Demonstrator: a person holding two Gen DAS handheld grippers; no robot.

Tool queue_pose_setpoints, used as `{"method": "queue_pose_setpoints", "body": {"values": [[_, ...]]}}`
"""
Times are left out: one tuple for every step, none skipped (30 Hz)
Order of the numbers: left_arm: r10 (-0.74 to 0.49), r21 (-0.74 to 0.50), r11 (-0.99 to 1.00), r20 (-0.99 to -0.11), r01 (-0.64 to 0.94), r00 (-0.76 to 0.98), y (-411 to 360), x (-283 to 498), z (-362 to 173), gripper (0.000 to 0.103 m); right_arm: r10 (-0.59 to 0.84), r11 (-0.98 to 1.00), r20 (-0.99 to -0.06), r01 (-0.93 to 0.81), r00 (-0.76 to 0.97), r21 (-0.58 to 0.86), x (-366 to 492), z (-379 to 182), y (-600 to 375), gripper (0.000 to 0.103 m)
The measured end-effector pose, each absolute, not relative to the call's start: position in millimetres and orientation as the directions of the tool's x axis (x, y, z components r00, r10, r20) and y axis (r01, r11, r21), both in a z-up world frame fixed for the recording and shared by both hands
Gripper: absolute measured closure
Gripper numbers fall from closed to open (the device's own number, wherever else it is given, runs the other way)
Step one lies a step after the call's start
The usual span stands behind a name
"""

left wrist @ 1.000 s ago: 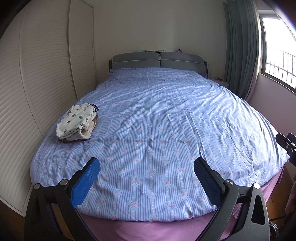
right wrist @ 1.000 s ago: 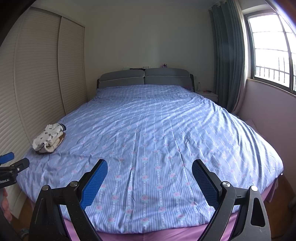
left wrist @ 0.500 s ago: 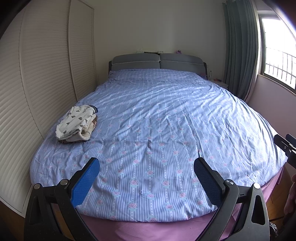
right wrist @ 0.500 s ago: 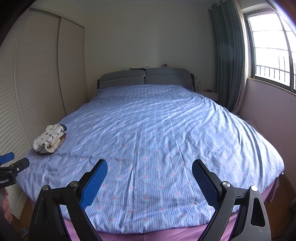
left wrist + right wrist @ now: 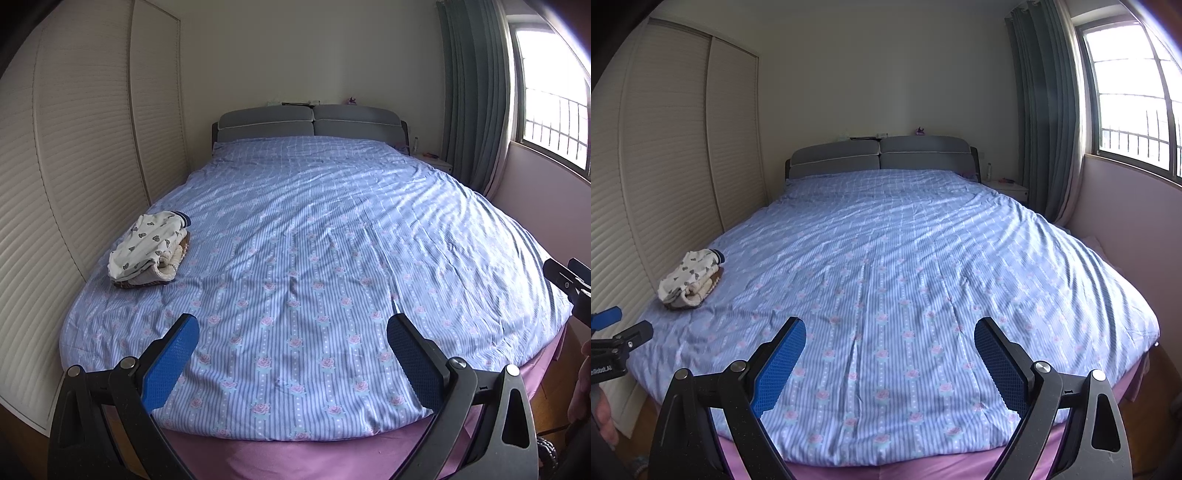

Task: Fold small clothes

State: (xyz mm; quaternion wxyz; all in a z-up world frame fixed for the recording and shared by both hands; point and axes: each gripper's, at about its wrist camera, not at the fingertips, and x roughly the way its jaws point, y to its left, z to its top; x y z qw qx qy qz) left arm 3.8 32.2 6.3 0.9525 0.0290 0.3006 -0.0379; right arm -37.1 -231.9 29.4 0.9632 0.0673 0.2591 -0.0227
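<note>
A small stack of folded clothes, white with dark hearts on top, lies on the left side of the bed's blue striped cover; it also shows in the right wrist view. My left gripper is open and empty above the foot of the bed, to the right of the stack and nearer than it. My right gripper is open and empty above the foot of the bed, further right. Each gripper's edge shows in the other's view.
A louvred wardrobe lines the left wall close to the bed. A grey headboard stands at the far end. Green curtains and a window are on the right, with a nightstand beside the headboard.
Both grippers have drawn back slightly from the bed; the view has widened a little. The jaws stay open and the clothes stack has not moved.
</note>
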Motion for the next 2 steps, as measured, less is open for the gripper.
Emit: {"method": "queue_pose_setpoints", "body": {"values": [[-0.052,0.037,0.995,-0.572,0.089,0.819,31.4,3.2,6.1,0.000,-0.009,0.990,-0.502,0.079,0.865,0.118,-37.2,29.3,-231.9,0.009],[-0.050,0.043,0.995,-0.572,0.090,0.819,30.8,3.6,5.7,0.000,-0.009,0.990,-0.502,0.080,0.865,0.119,-36.7,29.7,-231.4,0.009]]}}
